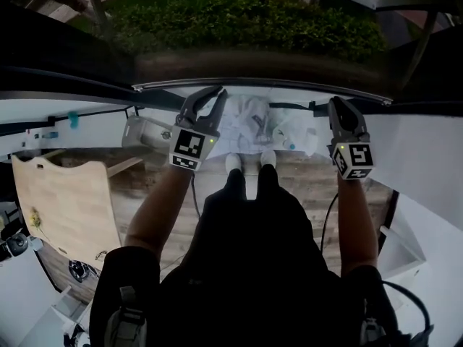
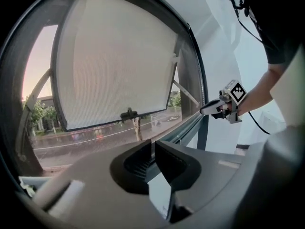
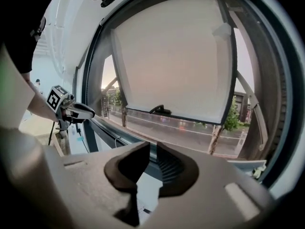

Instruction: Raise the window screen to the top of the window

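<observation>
Left gripper and right gripper — both empty, jaws barely apart — hang below the window screen, which covers most of the window, handle ungrasped; the raising seemingly remains ahead.

Handle on window screen bottom edge

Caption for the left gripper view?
Empty left gripper, fingers barely apart, faces the window screen; right gripper alongside.

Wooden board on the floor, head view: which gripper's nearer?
Left. The left gripper sits above and right of the wooden board; the right gripper is farther right, beyond the person's legs.
</observation>
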